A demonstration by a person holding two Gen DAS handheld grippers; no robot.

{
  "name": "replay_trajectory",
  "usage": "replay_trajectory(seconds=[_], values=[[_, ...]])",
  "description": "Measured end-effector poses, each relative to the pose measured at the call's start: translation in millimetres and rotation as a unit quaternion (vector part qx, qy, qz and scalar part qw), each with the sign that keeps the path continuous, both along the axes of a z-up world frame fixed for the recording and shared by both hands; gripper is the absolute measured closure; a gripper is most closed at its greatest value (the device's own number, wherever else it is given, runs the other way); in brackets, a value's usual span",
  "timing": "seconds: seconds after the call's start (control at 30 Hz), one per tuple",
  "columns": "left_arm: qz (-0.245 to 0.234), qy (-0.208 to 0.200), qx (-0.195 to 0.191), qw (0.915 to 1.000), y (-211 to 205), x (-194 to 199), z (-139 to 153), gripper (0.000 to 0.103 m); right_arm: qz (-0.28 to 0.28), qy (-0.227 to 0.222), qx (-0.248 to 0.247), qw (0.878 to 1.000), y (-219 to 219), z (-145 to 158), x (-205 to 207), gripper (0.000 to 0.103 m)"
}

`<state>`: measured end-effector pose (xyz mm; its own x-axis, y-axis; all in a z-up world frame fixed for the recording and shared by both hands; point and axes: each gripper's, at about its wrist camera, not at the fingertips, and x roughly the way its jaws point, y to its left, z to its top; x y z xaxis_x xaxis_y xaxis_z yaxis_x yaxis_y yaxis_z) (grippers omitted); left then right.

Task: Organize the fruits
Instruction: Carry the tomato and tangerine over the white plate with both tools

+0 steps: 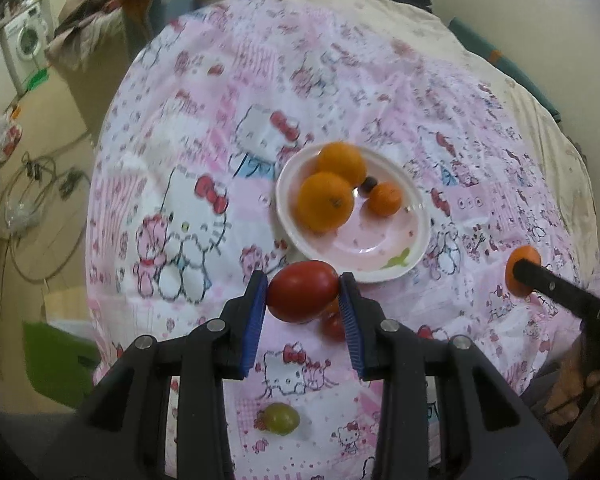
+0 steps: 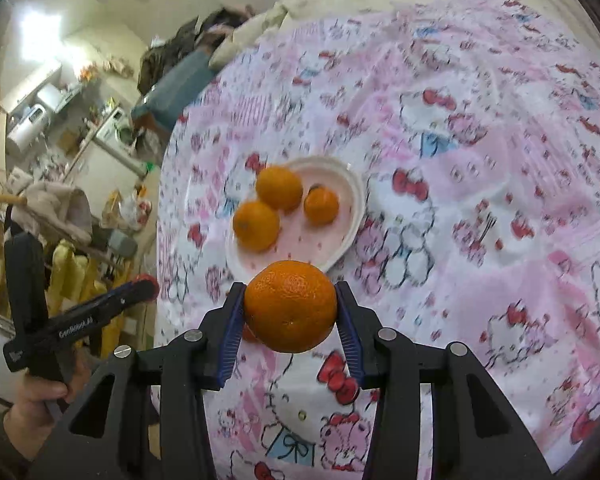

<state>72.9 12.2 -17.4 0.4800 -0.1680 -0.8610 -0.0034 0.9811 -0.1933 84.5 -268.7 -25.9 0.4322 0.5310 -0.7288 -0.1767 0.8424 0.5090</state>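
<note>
My left gripper (image 1: 303, 295) is shut on a red tomato (image 1: 302, 297), held above the cloth just in front of the pink-white plate (image 1: 380, 246). The plate holds two large oranges (image 1: 325, 201), a small orange (image 1: 384, 199) and a dark small fruit (image 1: 367, 185). My right gripper (image 2: 290, 307) is shut on an orange (image 2: 290, 306), held near the plate (image 2: 352, 184); it shows at the right in the left wrist view (image 1: 522, 270). A small red tomato (image 1: 333, 326) and a green grape (image 1: 282, 419) lie on the cloth below the left gripper.
The fruit and plate sit on a bed covered with a pink Hello Kitty sheet (image 1: 204, 208). The bed's left edge drops to a floor with cables (image 1: 40, 184) and a washing machine (image 1: 24, 46). Clothes and clutter (image 2: 60, 208) lie left of the bed.
</note>
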Motion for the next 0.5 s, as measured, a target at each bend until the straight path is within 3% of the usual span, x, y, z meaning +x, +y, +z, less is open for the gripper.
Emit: replay_trajectory(seconds=[0.27,0.5], values=[[-0.026,-0.008,0.011,0.9996,-14,35,1,0.071,-0.028,-0.012,0.055,0.998,-23,1,31,0.057],[-0.055,-0.008,0.029,0.998,-32,61,-12,0.071,-0.014,-0.005,0.049,0.999,-18,-6,59,0.057]])
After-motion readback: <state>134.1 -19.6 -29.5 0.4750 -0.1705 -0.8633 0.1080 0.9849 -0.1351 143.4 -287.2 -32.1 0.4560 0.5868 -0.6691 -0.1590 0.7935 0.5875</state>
